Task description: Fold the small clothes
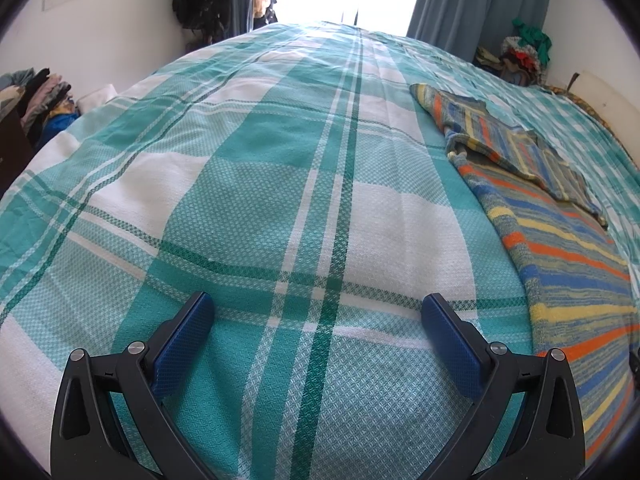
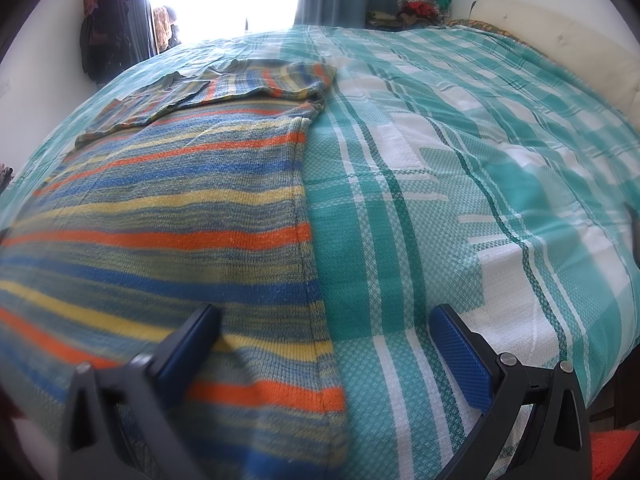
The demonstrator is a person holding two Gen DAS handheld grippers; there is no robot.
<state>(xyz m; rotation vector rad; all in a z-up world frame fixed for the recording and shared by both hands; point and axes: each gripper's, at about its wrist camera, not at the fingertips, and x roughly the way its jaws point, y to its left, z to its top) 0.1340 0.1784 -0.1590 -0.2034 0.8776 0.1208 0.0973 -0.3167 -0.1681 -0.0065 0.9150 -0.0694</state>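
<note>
Striped sweater (image 2: 168, 216) lies flat on the teal plaid bedspread (image 1: 256, 208), a sleeve folded across its upper part. Left gripper (image 1: 318, 308) spread wide over bare bedspread, sweater to its right. Right gripper (image 2: 324, 320) spread wide, holding nothing, straddling the sweater's side edge. Clothes pile (image 2: 424, 4) and curtain (image 1: 480, 4) beyond the bed.

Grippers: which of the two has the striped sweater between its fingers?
The right gripper: it is open over the sweater's side edge. The left gripper is open over bare bedsheet.
</note>
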